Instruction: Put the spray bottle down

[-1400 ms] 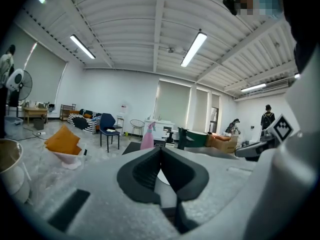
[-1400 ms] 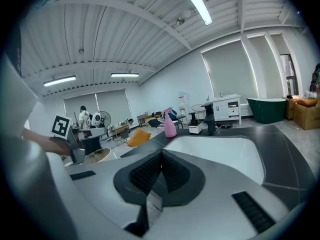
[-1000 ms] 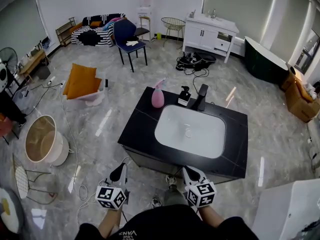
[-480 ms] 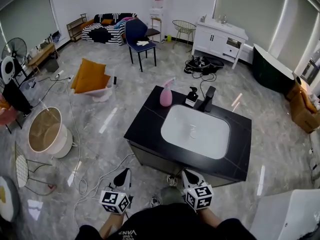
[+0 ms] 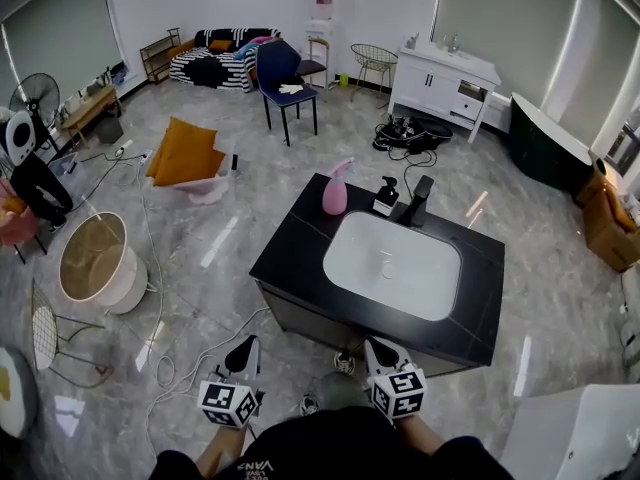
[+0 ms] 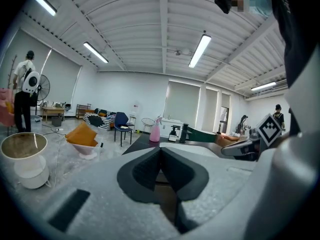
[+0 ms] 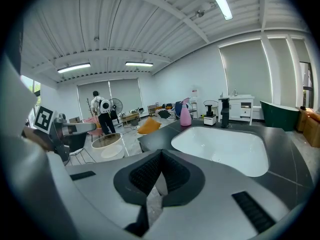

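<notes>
The pink spray bottle (image 5: 335, 190) stands upright at the far left corner of the black counter (image 5: 290, 258), beside the white sink (image 5: 392, 265). It also shows small and distant in the left gripper view as the bottle (image 6: 155, 130) and in the right gripper view as the bottle (image 7: 185, 115). My left gripper (image 5: 243, 353) and right gripper (image 5: 380, 351) hover low in front of the counter's near edge, far from the bottle. Both are shut with nothing between the jaws, as seen at the left gripper (image 6: 161, 151) and the right gripper (image 7: 160, 156).
A soap dispenser (image 5: 386, 196) and a black faucet (image 5: 420, 200) stand behind the sink. On the floor to the left are a round tub (image 5: 95, 263), cables (image 5: 190, 358) and an orange cushion (image 5: 185, 153). A person (image 5: 30, 173) stands far left.
The head view has shifted a little, so the counter sits slightly further right in the picture. The bottle has stayed on the counter and both grippers remain shut and empty.
</notes>
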Available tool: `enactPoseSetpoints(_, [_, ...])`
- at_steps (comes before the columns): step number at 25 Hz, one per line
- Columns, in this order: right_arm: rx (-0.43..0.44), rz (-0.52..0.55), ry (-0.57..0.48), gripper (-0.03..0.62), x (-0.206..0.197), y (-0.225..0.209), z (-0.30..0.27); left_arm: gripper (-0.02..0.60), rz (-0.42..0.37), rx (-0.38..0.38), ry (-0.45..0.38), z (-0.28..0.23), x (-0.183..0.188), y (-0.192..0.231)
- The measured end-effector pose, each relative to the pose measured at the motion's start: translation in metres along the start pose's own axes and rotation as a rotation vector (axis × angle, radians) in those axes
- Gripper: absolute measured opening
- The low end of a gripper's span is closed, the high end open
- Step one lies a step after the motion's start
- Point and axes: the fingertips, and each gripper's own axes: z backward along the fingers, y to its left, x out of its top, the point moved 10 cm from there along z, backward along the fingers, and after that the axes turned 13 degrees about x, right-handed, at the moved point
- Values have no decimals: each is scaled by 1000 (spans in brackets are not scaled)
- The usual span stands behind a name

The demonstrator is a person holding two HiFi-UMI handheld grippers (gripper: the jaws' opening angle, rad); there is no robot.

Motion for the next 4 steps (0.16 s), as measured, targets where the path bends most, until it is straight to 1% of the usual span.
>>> enactPoseSetpoints(4, [-1, 1, 3, -3, -2, -2, 3, 11, -6, 3, 2, 0, -2, -6])
